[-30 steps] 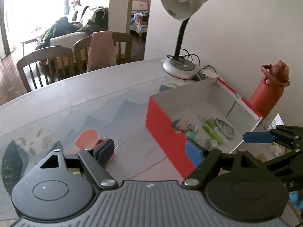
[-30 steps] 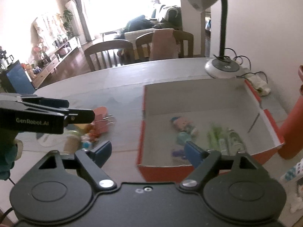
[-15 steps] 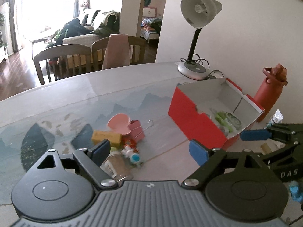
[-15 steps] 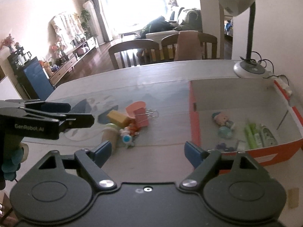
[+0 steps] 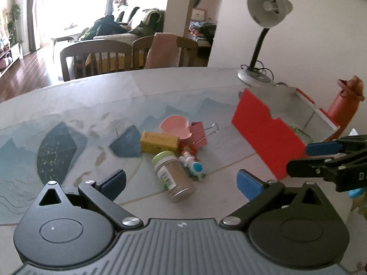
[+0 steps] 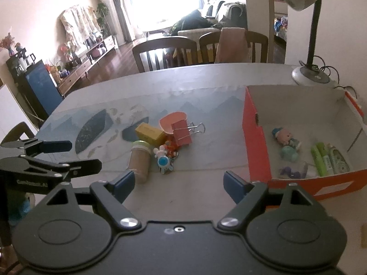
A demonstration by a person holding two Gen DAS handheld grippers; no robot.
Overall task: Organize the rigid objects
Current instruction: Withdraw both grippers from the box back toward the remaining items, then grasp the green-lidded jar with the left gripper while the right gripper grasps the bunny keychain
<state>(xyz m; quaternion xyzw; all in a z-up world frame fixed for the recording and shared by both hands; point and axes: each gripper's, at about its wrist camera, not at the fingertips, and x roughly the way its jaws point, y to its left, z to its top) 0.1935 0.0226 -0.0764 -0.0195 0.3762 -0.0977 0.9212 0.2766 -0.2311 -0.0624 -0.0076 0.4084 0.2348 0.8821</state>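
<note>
Brown spice jar [image 5: 173,174] lies on its side on table [image 5: 68,105] amid small clutter, left of red box [image 6: 257,146]. Your left claw [image 5: 181,182] and right claw [image 6: 179,183] both spread, empty.

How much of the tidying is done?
Partly done. The red box already holds a doll, green markers and a few other small bits. Nothing is in hand: both tongs, left and right, are open. Left on the table: jar, yellow box, pink clip, pink scoop and small toys.
</note>
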